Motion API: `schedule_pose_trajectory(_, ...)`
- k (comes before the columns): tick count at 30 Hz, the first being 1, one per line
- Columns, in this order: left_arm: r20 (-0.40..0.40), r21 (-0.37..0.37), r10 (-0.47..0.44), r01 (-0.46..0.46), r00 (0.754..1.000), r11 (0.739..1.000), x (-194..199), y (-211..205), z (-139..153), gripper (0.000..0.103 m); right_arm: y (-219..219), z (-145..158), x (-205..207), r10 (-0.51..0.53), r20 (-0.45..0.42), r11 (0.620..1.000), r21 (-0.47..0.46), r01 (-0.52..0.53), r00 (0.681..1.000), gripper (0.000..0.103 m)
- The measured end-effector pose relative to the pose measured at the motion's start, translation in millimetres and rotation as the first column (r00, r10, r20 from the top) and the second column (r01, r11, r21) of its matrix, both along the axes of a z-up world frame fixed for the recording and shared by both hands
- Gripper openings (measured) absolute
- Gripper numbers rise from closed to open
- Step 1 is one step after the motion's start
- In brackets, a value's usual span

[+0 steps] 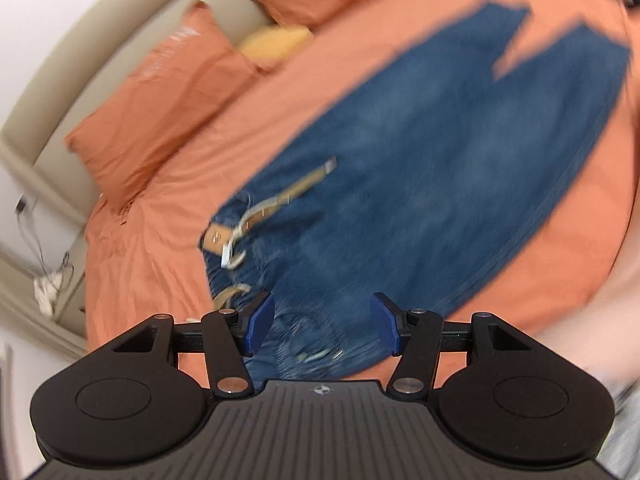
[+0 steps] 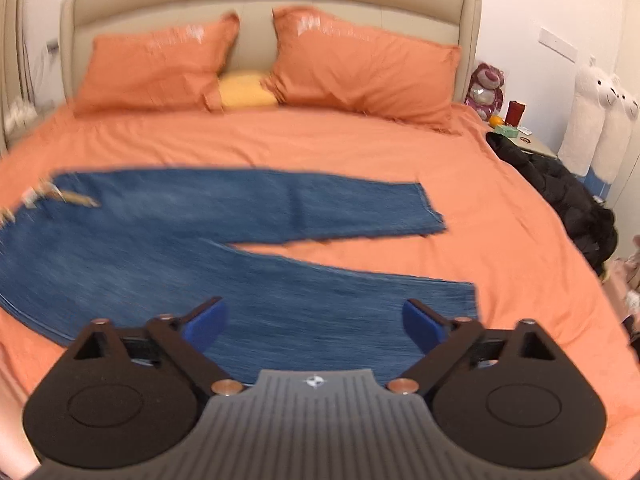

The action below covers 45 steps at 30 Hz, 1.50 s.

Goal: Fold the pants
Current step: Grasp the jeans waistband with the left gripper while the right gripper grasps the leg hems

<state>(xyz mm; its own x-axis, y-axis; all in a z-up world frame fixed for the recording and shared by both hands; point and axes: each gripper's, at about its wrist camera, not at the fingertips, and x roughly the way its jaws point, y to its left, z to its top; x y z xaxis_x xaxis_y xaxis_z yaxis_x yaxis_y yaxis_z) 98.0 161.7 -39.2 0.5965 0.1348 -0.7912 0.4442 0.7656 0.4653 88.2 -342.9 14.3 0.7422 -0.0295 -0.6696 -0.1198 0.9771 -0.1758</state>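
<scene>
- On a wide bed with a smooth orange cotton sheet (image 2: 360,148), a pair of dark blue denim pants (image 2: 168,248) lay flat and unfolded, waist to the left in the right wrist view and both legs running to the right, parted in a narrow V.
- Above the near leg, the right gripper (image 2: 316,320) hovered with its blue-padded fingers (image 2: 208,320) spread wide, holding nothing.
- Over the waistband, the left gripper (image 1: 318,326) also hung with its fingers spread apart and empty; its view was smeared by motion blur.
- A tan belt with a pale metal buckle (image 1: 256,220) was threaded at the waist, its loose end lying across the denim.
- Likely risks: the stiff, heavy denim could slip from a shallow pinch; the fingers might catch the sheet together with the cloth and drag it up; the loose belt and buckle could snag or bunch inside the fold; uneven lifting of the two ends would leave the legs misaligned.
- Two plump orange pillows (image 2: 160,68) and a small yellow cushion (image 2: 246,90) leaned on a padded beige headboard (image 2: 260,2).
- A rumpled black garment (image 2: 560,196) lay at the bed's right edge, well apart from the pants.
</scene>
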Motion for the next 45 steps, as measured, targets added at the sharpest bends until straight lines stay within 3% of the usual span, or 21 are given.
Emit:
schedule_pose_trajectory(3,-0.1,0.1,-0.036,0.046,0.994,0.994,15.6,17.2,-30.8,0.066,-34.0,-13.4,29.2,-0.033,-0.062,0.998,-0.058,0.03,0.998,0.065)
schedule_pose_trajectory(7,-0.248,0.146,-0.06,0.099,0.967,0.984,35.6,36.3,-67.9,0.066,-76.5,-40.0,53.5,-0.085,-0.14,0.99,-0.127,0.067,0.986,0.043)
schedule_pose_trajectory(9,-0.298,0.177,-0.062,0.118,0.953,0.977,44.8,41.3,-85.0,0.066,-96.0,-53.2,60.8,-0.108,-0.18,0.988,-0.132,0.084,0.978,0.038)
schedule_pose_trajectory(13,-0.398,0.202,-0.049,0.139,0.916,0.969,58.4,46.9,-119.2,0.066,-122.2,-74.2,63.3,-0.117,-0.232,0.982,-0.174,0.077,0.966,0.038)
schedule_pose_trajectory(16,-0.414,0.212,-0.048,0.148,0.909,0.966,65.0,46.5,-140.7,0.069,-131.5,-83.2,60.8,-0.082,-0.271,0.979,-0.203,0.026,0.959,0.038)
schedule_pose_trajectory(21,-0.388,0.229,-0.003,0.1,0.922,0.968,72.8,43.1,-153.2,0.068,-130.6,-102.6,59.8,0.022,-0.365,0.952,-0.277,-0.131,0.931,0.039)
schedule_pose_trajectory(25,-0.338,0.229,0.058,0.022,0.939,0.973,71.0,38.8,-143.1,0.042,-121.8,-121.7,58.9,0.111,-0.407,0.905,-0.335,-0.262,0.907,0.053)
schedule_pose_trajectory(28,-0.268,0.218,0.084,-0.024,0.96,0.976,65.6,33.8,-131.1,0.027,-112.9,-136.4,60.9,0.181,-0.423,0.872,-0.348,-0.344,0.888,0.054)
schedule_pose_trajectory(30,-0.215,0.166,0.136,-0.1,0.967,0.981,63.4,36.5,-120.4,0.015,-106.6,-145.8,61.9,0.213,-0.434,0.847,-0.363,-0.387,0.875,0.054)
schedule_pose_trajectory(33,-0.14,0.114,0.189,-0.174,0.972,0.978,60.6,38.0,-107.4,0.011,-100.7,-157.5,66.6,0.234,-0.437,0.819,-0.392,-0.418,0.868,0.052)
schedule_pose_trajectory(39,-0.009,0.046,0.268,-0.267,0.963,0.963,51.8,33.7,-78.4,0.01,-93.8,-159.7,60.9,0.29,-0.372,0.799,-0.413,-0.437,0.882,0.013)
schedule_pose_trajectory(42,0.03,0.035,0.28,-0.281,0.96,0.959,51.2,23.8,-74.9,0.009,-93.3,-146.0,57.0,0.295,-0.315,0.803,-0.43,-0.413,0.902,0.008)
schedule_pose_trajectory(43,0.042,0.027,0.29,-0.291,0.956,0.956,51.4,24.0,-67.9,0.009,-93.1,-137.1,56.3,0.293,-0.283,0.81,-0.434,-0.395,0.913,0.0)
schedule_pose_trajectory(45,0.069,0.013,0.311,-0.313,0.948,0.95,51.2,21.2,-60.2,0.009,-93.0,-114.8,59.8,0.281,-0.214,0.825,-0.445,-0.349,0.936,0.0)
